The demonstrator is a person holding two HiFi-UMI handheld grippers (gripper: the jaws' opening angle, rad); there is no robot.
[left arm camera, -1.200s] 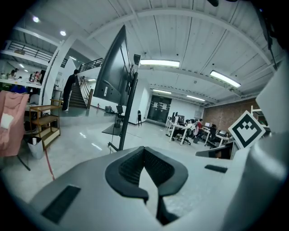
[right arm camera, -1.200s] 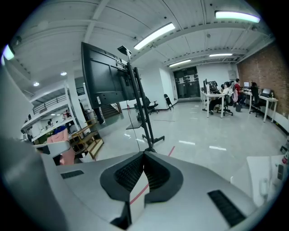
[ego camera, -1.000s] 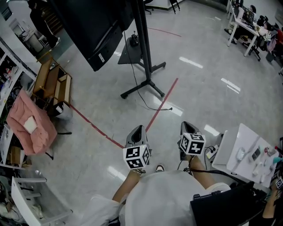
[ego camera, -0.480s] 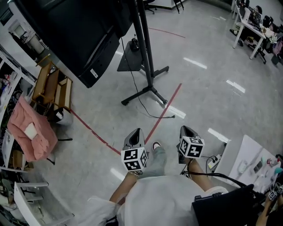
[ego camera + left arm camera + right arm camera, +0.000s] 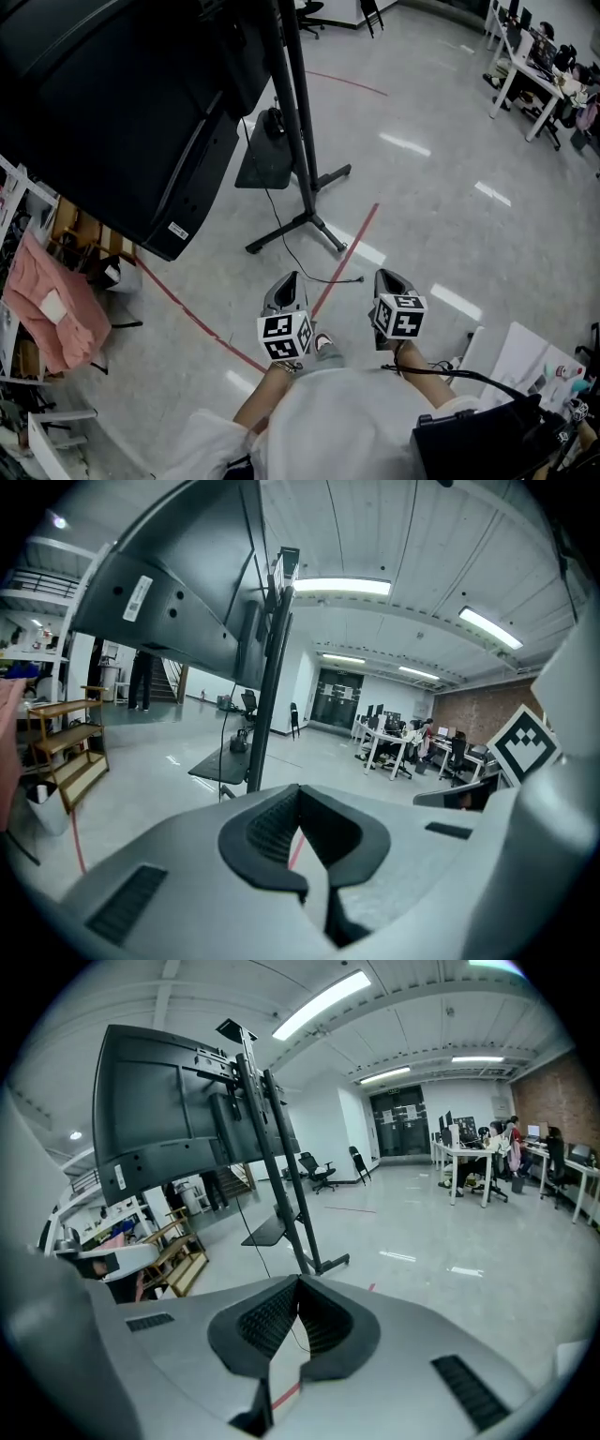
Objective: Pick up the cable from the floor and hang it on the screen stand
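A thin black cable point(image 5: 328, 277) lies on the grey floor, running from the screen stand's base to a loose plug end near the red tape. The screen stand point(image 5: 298, 122) is a black pole on splayed legs that carries a large dark screen point(image 5: 112, 103) at upper left. My left gripper point(image 5: 292, 276) and right gripper point(image 5: 382, 273) are held side by side above the floor, just short of the cable's end. Both are shut with nothing between the jaws. In the right gripper view the stand point(image 5: 281, 1194) rises ahead, and a bit of cable point(image 5: 297, 1333) shows past the jaws.
A red tape line point(image 5: 352, 244) crosses the floor under the grippers. A black shelf point(image 5: 265, 155) juts from the stand. A pink cloth point(image 5: 42, 314) and wooden shelves point(image 5: 80, 239) stand at the left. A white table point(image 5: 525, 361) is at lower right, desks point(image 5: 534, 56) far right.
The person has walked closer to the screen stand, so the screen and pole loom larger. Both grippers stay shut and side by side, now nearer the cable's loose end.
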